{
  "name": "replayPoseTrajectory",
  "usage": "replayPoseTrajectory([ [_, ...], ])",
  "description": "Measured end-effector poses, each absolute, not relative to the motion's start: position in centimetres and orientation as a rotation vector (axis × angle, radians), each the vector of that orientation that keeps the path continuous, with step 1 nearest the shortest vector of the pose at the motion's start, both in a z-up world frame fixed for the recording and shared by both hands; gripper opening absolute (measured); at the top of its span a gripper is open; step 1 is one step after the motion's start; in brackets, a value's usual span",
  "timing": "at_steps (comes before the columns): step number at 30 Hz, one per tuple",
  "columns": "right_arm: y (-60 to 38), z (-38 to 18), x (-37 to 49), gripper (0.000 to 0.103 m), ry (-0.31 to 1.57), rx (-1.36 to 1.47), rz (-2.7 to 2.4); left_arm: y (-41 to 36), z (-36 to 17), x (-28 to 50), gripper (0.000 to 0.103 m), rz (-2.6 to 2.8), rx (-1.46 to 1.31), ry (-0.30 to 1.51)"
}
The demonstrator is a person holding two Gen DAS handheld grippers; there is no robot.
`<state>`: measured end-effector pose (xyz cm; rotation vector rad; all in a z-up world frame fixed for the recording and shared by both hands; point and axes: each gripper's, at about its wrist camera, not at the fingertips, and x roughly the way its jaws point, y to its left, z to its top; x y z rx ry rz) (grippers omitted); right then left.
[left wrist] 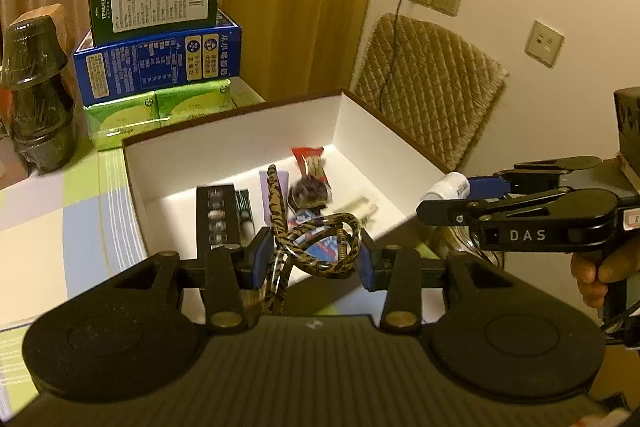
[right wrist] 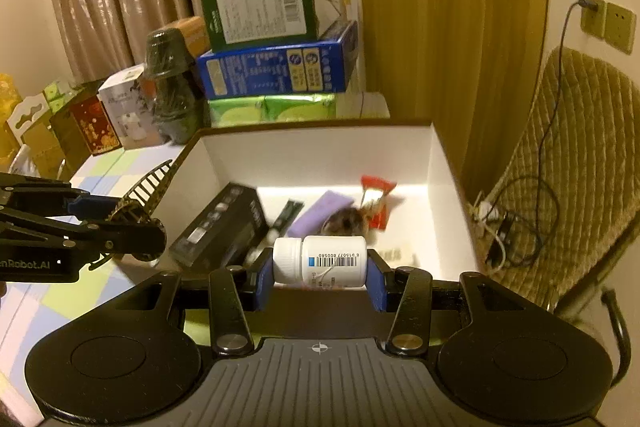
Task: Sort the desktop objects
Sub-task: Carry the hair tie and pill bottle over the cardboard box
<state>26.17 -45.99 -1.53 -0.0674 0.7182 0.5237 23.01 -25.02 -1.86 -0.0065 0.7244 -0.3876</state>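
Note:
My left gripper (left wrist: 312,255) is shut on a tortoiseshell hair claw clip (left wrist: 278,203), held just over the near rim of a white open box (left wrist: 240,139). Its toothed comb (right wrist: 148,183) shows in the right wrist view, beside the left gripper (right wrist: 120,215). My right gripper (right wrist: 320,267) is shut on a white pill bottle (right wrist: 332,261), lying sideways between the blue pads above the box (right wrist: 320,155). From the left wrist, the right gripper (left wrist: 452,197) and bottle (left wrist: 448,187) hang at the box's right edge. Inside lie a black boxed set (right wrist: 220,227), a red wrapper (right wrist: 376,195) and a purple item (right wrist: 320,211).
Behind the box stands a stack of a green pack, blue carton (left wrist: 160,63) and green box. A dark wrapped bottle (left wrist: 36,99) stands at the left. A chair with a quilted cushion (right wrist: 580,167) and a trailing cable (right wrist: 532,211) sits right of the table.

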Motion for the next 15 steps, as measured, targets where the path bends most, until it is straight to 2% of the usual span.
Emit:
replayPoseTrajectory([
  [15,-45.8,-3.0,34.4,0.044,0.719,-0.101,0.561,-28.1,-2.8,30.6,0.037,-0.328,-0.012,0.753],
])
